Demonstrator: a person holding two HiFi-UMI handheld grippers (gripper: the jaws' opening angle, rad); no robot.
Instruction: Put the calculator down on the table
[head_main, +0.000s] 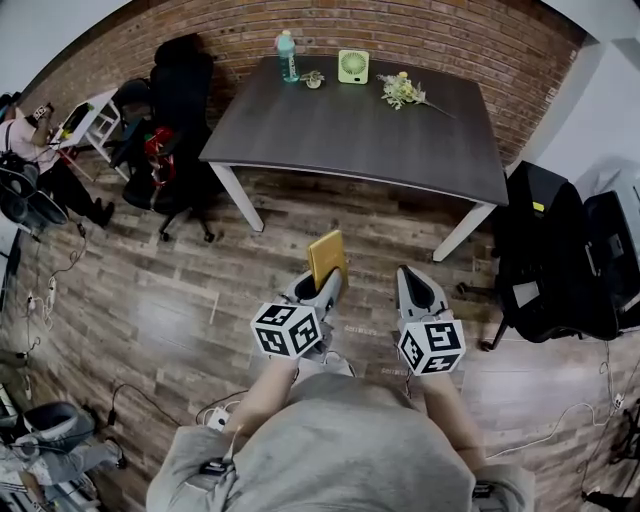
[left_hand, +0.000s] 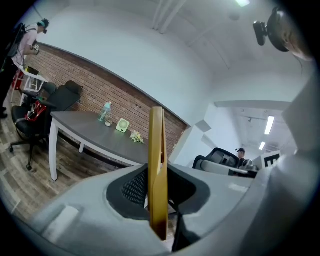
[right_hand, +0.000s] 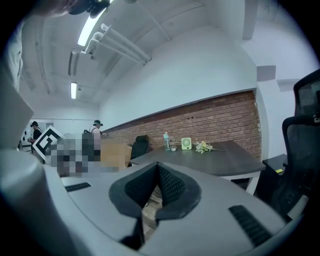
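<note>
head view: left gripper (head_main: 322, 282) holds a yellow calculator (head_main: 326, 255), facing a dark table (head_main: 340, 135).
its jaws clamp the calculator's lower end, long axis upright; the table lies at 12 o'clock, well apart. the right gripper (head_main: 415, 285), at 3 o'clock, is closed on nothing.
</note>
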